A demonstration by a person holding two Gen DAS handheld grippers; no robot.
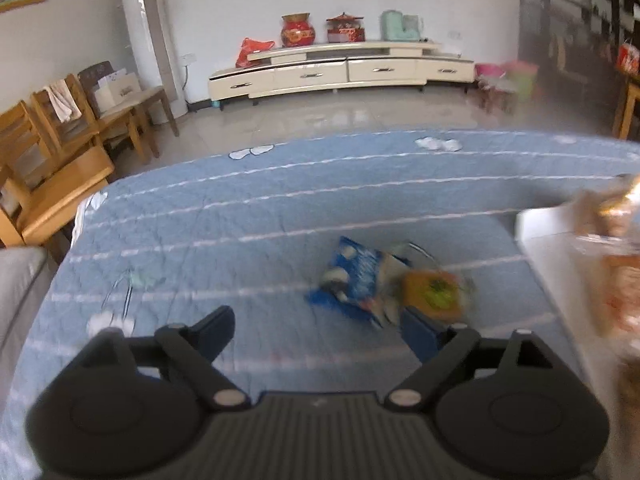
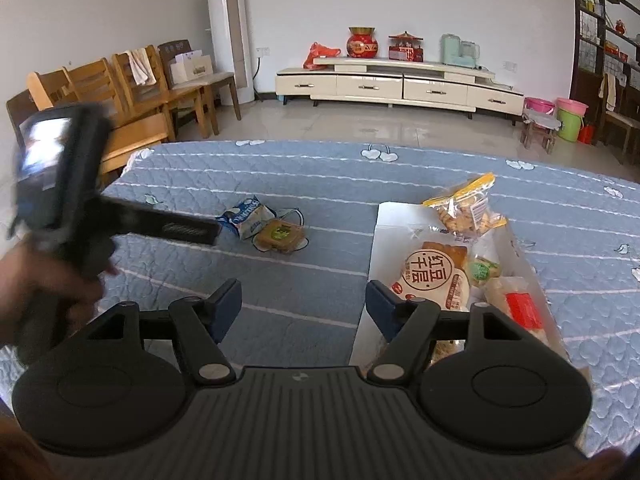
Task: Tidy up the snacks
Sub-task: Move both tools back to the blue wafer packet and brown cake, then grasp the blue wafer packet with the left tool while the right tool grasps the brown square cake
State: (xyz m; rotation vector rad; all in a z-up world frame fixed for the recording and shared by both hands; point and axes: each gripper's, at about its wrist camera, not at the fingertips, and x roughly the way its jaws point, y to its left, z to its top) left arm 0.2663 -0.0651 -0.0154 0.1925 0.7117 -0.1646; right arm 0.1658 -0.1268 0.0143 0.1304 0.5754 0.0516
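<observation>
Blue quilted cloth covers the table, and on it, well apart from the white tray, lie two loose snacks touching each other: a blue-and-white packet and a brown square pastry in clear wrap. The tray already holds several bags, among them a yellow-topped bag of biscuits and a round-labelled bread pack.

Both pairs of jaws stand wide with nothing between them. The left gripper points at the two loose snacks; the right gripper hovers near the tray's near-left edge.

The blue packet looks light, crinkly and slippery, probably part crumpled, though blur in the left view hides its true shape; a pinch across a crimped end should hold best. The pastry seems soft and crushable, so take it gently by its flat sides.
</observation>
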